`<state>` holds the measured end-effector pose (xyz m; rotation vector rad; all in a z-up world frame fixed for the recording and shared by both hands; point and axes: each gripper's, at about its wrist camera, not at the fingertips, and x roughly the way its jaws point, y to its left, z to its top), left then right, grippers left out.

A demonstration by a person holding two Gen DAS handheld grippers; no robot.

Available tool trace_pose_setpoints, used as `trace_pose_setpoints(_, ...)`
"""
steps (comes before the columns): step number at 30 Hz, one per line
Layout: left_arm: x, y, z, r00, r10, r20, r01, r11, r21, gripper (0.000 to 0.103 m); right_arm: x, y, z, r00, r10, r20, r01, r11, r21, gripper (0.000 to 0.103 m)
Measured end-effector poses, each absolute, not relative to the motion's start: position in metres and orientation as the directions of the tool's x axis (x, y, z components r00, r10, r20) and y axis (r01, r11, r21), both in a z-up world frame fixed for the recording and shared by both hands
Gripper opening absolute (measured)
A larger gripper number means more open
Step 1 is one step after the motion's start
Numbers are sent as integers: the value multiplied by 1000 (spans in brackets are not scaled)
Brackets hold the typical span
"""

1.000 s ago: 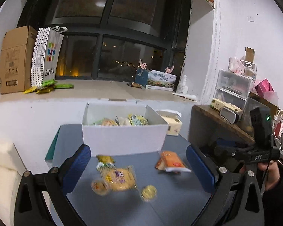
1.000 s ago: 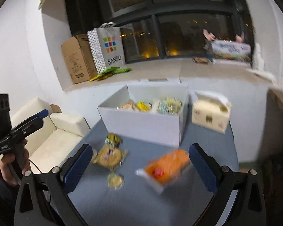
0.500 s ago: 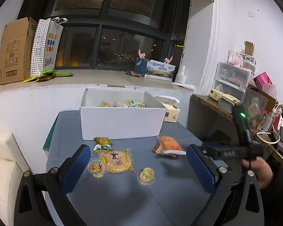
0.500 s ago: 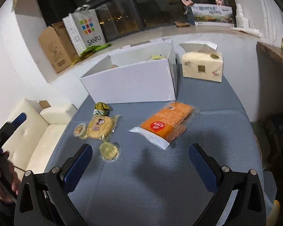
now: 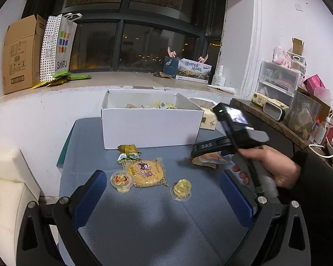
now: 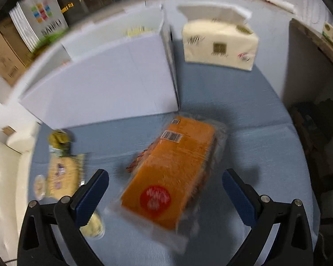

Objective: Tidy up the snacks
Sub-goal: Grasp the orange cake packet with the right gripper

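Right gripper (image 6: 165, 190), fingers spread wide, hovers over the orange snack packet (image 6: 171, 173), which lies flat on the blue table (image 6: 255, 150); its long axis runs diagonally, barcode end toward the white box (image 6: 104, 84). Left gripper (image 5: 164, 190) is also open, empty.

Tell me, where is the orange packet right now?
The orange packet lies on the blue table, in front of the white box, between the open right tongs.

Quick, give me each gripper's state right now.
Left gripper: open, holding nothing, above the table.
Right gripper: open, holding nothing, with the orange snack packet lying between its fingers.
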<state>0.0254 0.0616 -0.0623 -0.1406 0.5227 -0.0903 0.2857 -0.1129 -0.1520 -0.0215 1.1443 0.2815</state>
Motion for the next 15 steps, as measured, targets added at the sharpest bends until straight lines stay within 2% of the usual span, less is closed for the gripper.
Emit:
trace_pose_setpoints(4, 26, 63, -68, 854, -112, -507, 44, 989, -143, 103, 293, -104, -166, 353, 147, -924, -222, 973, 69, 103)
trace_pose_setpoints(6, 28, 64, -72, 848, -109, -519, 37, 989, -146, 103, 290, -108, -166, 350, 172, -921, -237, 967, 91, 97)
trace_pose_setpoints(8, 30, 65, -76, 844, -97, -527, 25, 990, -142, 103, 283, -118, -160, 368, 184, -912, -248, 964, 95, 77)
trace_pose_setpoints(10, 33, 65, -80, 840, -95, -534, 24, 990, -138, 103, 278, -127, -157, 366, 227, -902, -277, 952, 126, 62)
trace_pose_setpoints(15, 41, 70, -89, 824, -118, -554, 22, 984, -177, 103, 263, -148, -157, 355, 279, -892, -306, 937, 171, 59)
